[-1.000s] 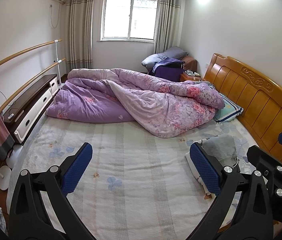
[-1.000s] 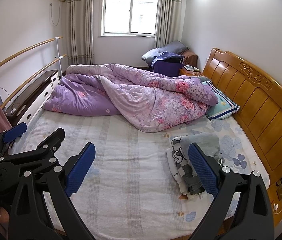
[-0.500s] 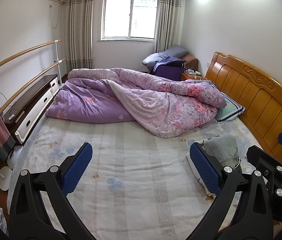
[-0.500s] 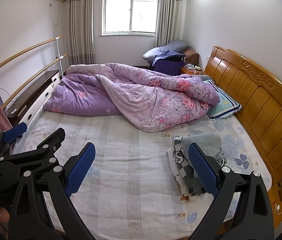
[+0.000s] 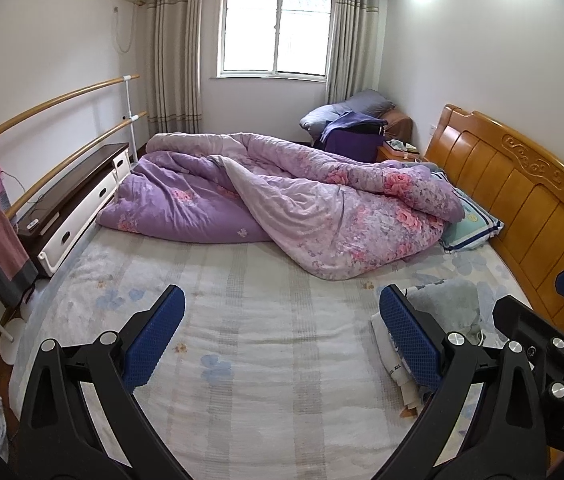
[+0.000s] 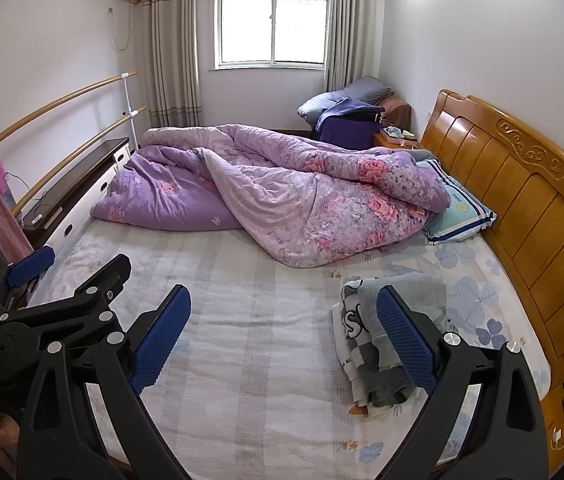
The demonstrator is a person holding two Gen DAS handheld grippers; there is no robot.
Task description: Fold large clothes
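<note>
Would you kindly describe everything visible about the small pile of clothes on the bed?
The pile of clothes lies on the bed sheet near the headboard, apart from the quilt. It looks like soft fabric: a plain grey piece on top, a grey-and-white checked piece with large letters, and white cloth beneath. It is loosely stacked and rumpled. Nothing grips it; both tongs are open.

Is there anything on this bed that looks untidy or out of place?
Yes. The purple floral quilt lies bunched in a heap across the far half of the bed, partly covering the pillow. Some clothes lie in a loose pile near the headboard.
</note>
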